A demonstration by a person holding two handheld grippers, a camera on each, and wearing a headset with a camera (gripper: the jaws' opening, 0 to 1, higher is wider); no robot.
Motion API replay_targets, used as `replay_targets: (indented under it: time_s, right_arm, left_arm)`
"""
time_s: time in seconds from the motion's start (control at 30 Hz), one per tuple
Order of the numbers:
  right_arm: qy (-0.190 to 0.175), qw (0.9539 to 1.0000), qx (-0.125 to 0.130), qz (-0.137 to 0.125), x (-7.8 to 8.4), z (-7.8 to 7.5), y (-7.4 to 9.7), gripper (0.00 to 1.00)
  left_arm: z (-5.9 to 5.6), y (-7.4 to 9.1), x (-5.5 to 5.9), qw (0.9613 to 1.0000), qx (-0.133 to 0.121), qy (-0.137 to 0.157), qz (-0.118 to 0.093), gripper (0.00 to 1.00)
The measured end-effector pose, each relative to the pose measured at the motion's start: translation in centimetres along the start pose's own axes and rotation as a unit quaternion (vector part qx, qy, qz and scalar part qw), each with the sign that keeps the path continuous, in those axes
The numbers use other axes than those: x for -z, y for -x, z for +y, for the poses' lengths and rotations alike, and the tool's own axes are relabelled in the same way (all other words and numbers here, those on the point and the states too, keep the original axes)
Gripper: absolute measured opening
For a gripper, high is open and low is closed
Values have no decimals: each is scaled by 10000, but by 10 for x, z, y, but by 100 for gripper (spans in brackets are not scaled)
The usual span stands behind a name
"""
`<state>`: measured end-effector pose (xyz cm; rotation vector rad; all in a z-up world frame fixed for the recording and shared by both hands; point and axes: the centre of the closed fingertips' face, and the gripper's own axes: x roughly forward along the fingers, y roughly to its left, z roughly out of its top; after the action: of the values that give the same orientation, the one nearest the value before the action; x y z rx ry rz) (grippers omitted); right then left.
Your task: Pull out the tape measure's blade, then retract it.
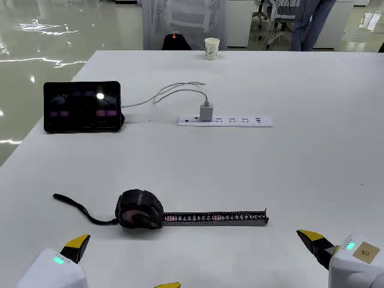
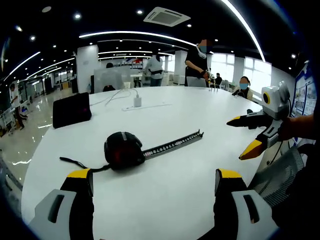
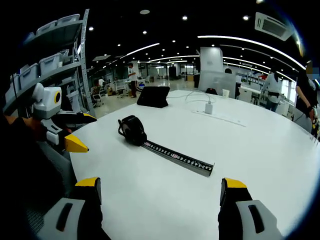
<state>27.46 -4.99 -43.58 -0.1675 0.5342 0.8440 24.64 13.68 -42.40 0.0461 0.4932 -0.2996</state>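
The tape measure (image 1: 139,209) is seen lying on the white table (image 1: 312,162), close to the near edge and left of centre; its blade (image 1: 216,217) is drawn out flat to the right, roughly parallel to that edge, and ends in a small hook; a black wrist strap (image 1: 75,207) is trailed leftward from the case, stopping short of the table's left edge; the left gripper (image 2: 155,182) is held nearer than the case, its jaws spread wide with nothing between them; the right gripper (image 3: 162,182) is held near and right of the blade's tip, its jaws likewise parted and holding nothing; both are kept apart from the tape measure; open white surface is left beyond the blade as far as the power strip (image 1: 225,120), where a charger (image 1: 206,111) is plugged in and a cable (image 1: 174,91) is looped toward a dark tablet (image 1: 82,106) by the left edge; a paper cup (image 1: 211,48) is stood at the far edge.
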Motion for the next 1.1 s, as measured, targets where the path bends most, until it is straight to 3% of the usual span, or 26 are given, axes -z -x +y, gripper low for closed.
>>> replay_targets:
  time_s: [0.53, 1.1]
  right_arm:
    - [-53, 10000, -11, -20, -1, 3, -1, 99]
    - [-61, 10000, -15, -14, 0, 3, 1, 99]
  left_arm:
    - [-6, 0, 0, 10000, -19, 34, -4, 99]
    - [-4, 0, 1, 9999, -116, 45, 47, 99]
